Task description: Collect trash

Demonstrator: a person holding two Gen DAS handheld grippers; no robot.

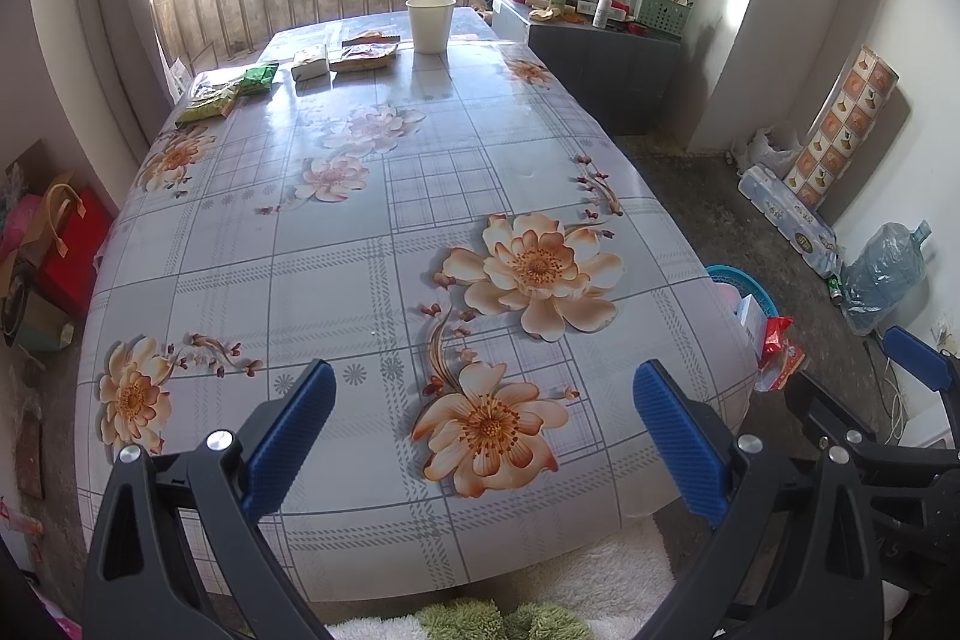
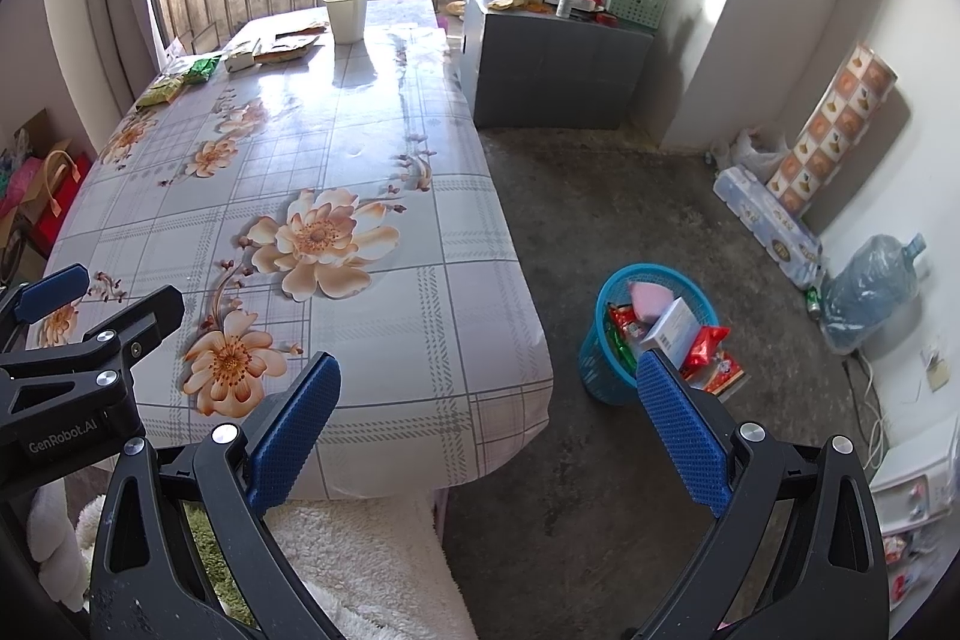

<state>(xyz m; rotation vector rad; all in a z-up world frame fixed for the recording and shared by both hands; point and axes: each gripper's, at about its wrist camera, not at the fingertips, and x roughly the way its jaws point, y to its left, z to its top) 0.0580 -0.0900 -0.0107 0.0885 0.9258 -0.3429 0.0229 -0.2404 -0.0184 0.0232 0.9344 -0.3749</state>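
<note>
Several wrappers lie at the far end of the flowered table (image 1: 420,232): a green packet (image 1: 259,77), a yellow-green packet (image 1: 207,103), a small white box (image 1: 311,63) and an orange wrapper (image 1: 363,56). Beside them stands a white paper cup (image 1: 430,23). A blue trash basket (image 2: 651,331) stands on the floor right of the table, holding wrappers and a box. My left gripper (image 1: 483,403) is open over the table's near end, holding nothing. My right gripper (image 2: 489,400) is open near the table's near right corner, also holding nothing. The packets (image 2: 201,70) and cup (image 2: 347,15) also show in the right wrist view.
A grey cabinet (image 2: 558,64) cluttered with bottles and a green basket stands past the table's far right. A large water jug (image 2: 873,286), a pack of rolls (image 2: 768,223) and a patterned roll lean by the right wall. Bags (image 1: 66,244) sit on the floor at left. A fluffy seat (image 2: 360,556) lies below the near edge.
</note>
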